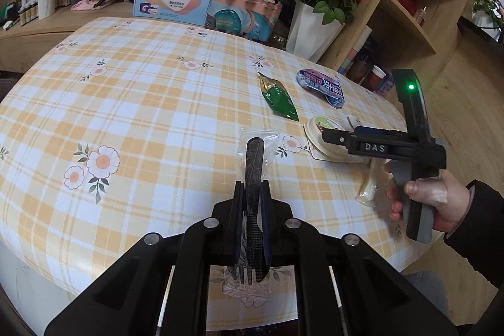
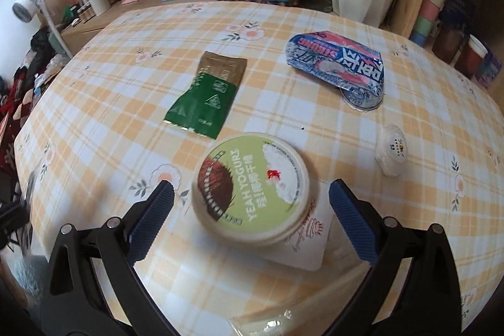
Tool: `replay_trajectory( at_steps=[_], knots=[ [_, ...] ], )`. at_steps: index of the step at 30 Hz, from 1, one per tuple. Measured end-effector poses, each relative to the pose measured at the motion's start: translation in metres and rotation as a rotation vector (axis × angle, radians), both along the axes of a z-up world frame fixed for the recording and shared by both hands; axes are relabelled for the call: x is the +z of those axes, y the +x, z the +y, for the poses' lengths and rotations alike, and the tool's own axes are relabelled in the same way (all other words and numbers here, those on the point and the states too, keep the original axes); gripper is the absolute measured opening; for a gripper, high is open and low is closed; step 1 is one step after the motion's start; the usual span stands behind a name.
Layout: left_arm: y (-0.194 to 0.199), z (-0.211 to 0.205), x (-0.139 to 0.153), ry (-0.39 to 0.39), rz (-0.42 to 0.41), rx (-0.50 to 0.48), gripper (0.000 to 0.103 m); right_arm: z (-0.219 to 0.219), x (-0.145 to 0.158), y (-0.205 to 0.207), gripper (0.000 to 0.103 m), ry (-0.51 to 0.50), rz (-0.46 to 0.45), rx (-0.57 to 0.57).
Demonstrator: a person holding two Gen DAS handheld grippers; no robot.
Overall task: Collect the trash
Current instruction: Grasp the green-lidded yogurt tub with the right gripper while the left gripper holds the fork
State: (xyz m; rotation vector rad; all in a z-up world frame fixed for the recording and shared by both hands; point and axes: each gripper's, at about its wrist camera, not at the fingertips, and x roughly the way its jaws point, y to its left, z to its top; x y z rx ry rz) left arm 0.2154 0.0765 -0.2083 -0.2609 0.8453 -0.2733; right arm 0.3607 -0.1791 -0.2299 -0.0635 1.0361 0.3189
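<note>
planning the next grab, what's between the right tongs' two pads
The yogurt cup, lid up on a white card, sits between the open right tongs, neither pad touching it; the right wrist view shows this.

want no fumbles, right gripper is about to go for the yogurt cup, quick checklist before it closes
1. Right gripper open: ok.
2. Yogurt cup between its fingers: ok, neither touching it.
3. Cup lid on: ok.
4. White card under the cup may lift with it: not ok.
5. Left gripper shut on the wrapped cutlery packet: ok.
6. Bin to drop into: cannot tell, none in view.
</note>
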Motion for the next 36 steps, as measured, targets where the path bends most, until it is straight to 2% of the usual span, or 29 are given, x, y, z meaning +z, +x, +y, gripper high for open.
replay_trajectory(
  at_steps=[3, 7, 8, 9, 11, 23, 29, 36],
  knots=[
    [-0.001, 0.002, -0.002, -0.009, 0.002, 0.003, 0.01, -0.002, -0.007, 0.009, 0.097, 0.015, 0.041, -0.025],
    [-0.002, 0.003, -0.002, -0.018, 0.0, 0.006, 0.01, 0.001, -0.015, 0.013, 0.096, -0.024, 0.065, -0.033],
    [-0.003, 0.003, -0.001, -0.021, -0.001, 0.006, 0.01, 0.001, -0.016, 0.014, 0.095, -0.025, 0.069, -0.036],
    [-0.003, 0.003, -0.001, -0.022, -0.002, 0.006, 0.01, 0.001, -0.017, 0.014, 0.086, -0.016, 0.071, -0.033],
    [-0.004, 0.003, -0.001, -0.024, -0.004, 0.005, 0.01, 0.0, -0.017, 0.013, 0.086, -0.001, 0.08, -0.023],
    [-0.016, 0.001, 0.011, -0.046, -0.021, 0.002, 0.01, 0.001, 0.023, -0.025, 0.086, 0.0, -0.058, 0.042],
    [-0.032, -0.004, 0.022, -0.055, -0.03, -0.016, 0.01, -0.006, 0.054, -0.07, 0.086, 0.019, -0.147, 0.06],
    [-0.05, -0.01, 0.036, -0.06, -0.046, -0.047, 0.01, -0.013, 0.072, -0.118, 0.086, 0.034, -0.183, 0.06]
  ],
)
